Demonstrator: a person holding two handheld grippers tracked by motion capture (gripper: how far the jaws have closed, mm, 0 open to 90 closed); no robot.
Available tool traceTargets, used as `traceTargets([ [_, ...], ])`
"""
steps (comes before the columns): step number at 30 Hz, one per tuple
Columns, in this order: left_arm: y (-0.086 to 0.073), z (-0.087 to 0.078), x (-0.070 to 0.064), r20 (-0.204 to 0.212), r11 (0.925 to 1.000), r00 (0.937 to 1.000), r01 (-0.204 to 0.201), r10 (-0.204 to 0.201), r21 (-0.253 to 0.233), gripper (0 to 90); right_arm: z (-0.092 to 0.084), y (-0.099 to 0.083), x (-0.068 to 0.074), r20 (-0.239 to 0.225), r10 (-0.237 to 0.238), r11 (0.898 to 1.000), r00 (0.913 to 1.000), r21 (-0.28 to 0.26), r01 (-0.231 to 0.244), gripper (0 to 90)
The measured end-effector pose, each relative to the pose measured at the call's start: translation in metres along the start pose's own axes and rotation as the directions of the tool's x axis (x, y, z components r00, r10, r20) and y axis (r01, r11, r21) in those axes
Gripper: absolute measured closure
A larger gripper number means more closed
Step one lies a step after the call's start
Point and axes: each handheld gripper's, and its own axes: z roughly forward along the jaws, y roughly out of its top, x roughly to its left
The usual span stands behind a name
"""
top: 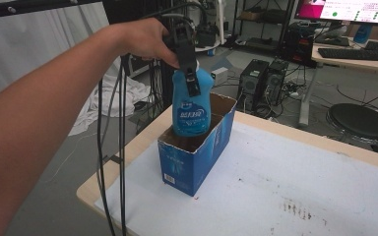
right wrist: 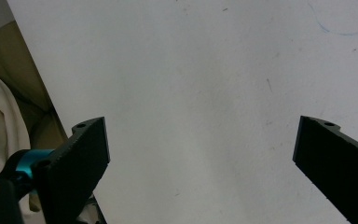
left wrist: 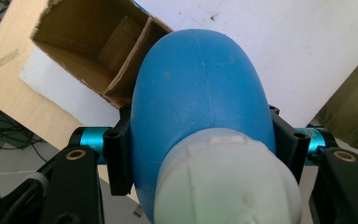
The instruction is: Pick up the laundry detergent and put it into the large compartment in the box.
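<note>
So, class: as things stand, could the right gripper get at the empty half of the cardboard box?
Probably yes. The right gripper hangs open over bare white tabletop, and the box's empty compartment lies open-topped, though the blue bottle and left gripper crowd the far half.

One blue bottle, one open blue carton, one white sheet, two grippers, one stool.

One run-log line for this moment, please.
left gripper: shut on blue bottle | bottle: partly inside open blue box | right gripper: open, empty, above white sheet
</note>
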Motion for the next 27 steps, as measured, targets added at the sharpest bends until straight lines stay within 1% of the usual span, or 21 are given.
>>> traceTargets([
  [3, -0.002, 0.016, 0.0, -0.004, 0.9999, 0.9999, -0.013, 0.013, 0.004, 37.8, 0.001, 0.001, 0.001, -0.001, -0.002, 1.0, 1.0, 0.007, 0.002, 2.7],
  [4, -0.003, 0.022, 0.0, -0.007, 0.9997, 0.9997, -0.021, 0.021, 0.011, 37.8, 0.001, 0.001, 0.001, -0.001, -0.003, 1.0, 1.0, 0.006, 0.003, 2.7],
  [6, -0.003, 0.034, -0.001, -0.002, 0.9995, 0.9998, -0.019, 0.019, 0.027, 37.8, 0.002, 0.001, 0.001, -0.002, 0.0, 1.0, 1.0, 0.008, 0.0, 2.7],
  [7, -0.003, 0.04, -0.001, 0.003, 0.9991, 0.9997, -0.024, 0.024, 0.035, 37.8, 0.002, 0.002, 0.001, -0.001, -0.001, 1.0, 1.0, 0.009, 0.001, 2.7],
  [8, -0.003, 0.04, -0.001, 0.003, 0.9991, 0.9997, -0.024, 0.024, 0.035, 37.8, 0.002, 0.002, 0.001, -0.001, -0.001, 1.0, 1.0, 0.009, 0.001, 2.7],
  [9, -0.004, 0.053, -0.001, 0.014, 0.9988, 0.9994, -0.032, 0.032, 0.036, 37.8, 0.002, 0.001, 0.001, -0.001, 0.0, 1.0, 1.0, 0.01, 0.0, 2.7],
  [10, -0.004, 0.053, -0.001, 0.014, 0.9988, 0.9994, -0.032, 0.032, 0.036, 37.8, 0.002, 0.001, 0.001, -0.001, 0.0, 1.0, 1.0, 0.01, 0.0, 2.7],
  [11, -0.005, 0.063, -0.001, 0.018, 0.9986, 0.9993, -0.034, 0.033, 0.04, 37.8, 0.002, 0.001, 0.001, 0.001, 0.002, 1.0, 1.0, 0.014, -0.002, 2.7],
  [12, -0.005, 0.063, -0.001, 0.018, 0.9986, 0.9993, -0.034, 0.033, 0.04, 37.8, 0.002, 0.001, 0.001, 0.001, 0.002, 1.0, 1.0, 0.014, -0.002, 2.7],
  [15, -0.007, 0.076, 0.0, 0.019, 0.9976, 0.9991, -0.04, 0.039, 0.058, 37.8, 0.003, 0.001, 0.0, 0.004, 0.002, 1.0, 1.0, 0.02, -0.002, 2.7],
  [17, -0.008, 0.087, 0.001, 0.022, 0.9974, 0.9991, -0.039, 0.037, 0.061, 37.8, 0.003, 0.001, 0.0, 0.004, 0.001, 1.0, 1.0, 0.023, -0.001, 2.7],
  [18, -0.008, 0.087, 0.001, 0.022, 0.9974, 0.9991, -0.039, 0.037, 0.061, 37.8, 0.003, 0.001, 0.0, 0.004, 0.001, 1.0, 1.0, 0.023, -0.001, 2.7],
  [21, -0.009, 0.096, 0.001, 0.023, 0.9972, 0.9991, -0.037, 0.036, 0.064, 37.8, 0.004, 0.002, 0.0, 0.003, 0.002, 1.0, 1.0, 0.023, -0.002, 2.7],
  [23, -0.01, 0.105, 0.002, 0.028, 0.9972, 0.9992, -0.031, 0.03, 0.068, 37.7, 0.005, 0.002, 0.0, 0.002, -0.003, 1.0, 1.0, 0.022, 0.003, 2.7],
  [24, -0.01, 0.105, 0.002, 0.028, 0.9972, 0.9992, -0.031, 0.03, 0.068, 37.8, 0.005, 0.002, 0.0, 0.002, -0.003, 1.0, 1.0, 0.022, 0.003, 2.7],
  [27, -0.012, 0.115, 0.002, 0.031, 0.9964, 0.9991, -0.033, 0.03, 0.078, 37.8, 0.005, 0.003, 0.0, 0.001, -0.004, 1.0, 1.0, 0.024, 0.004, 2.7],
])
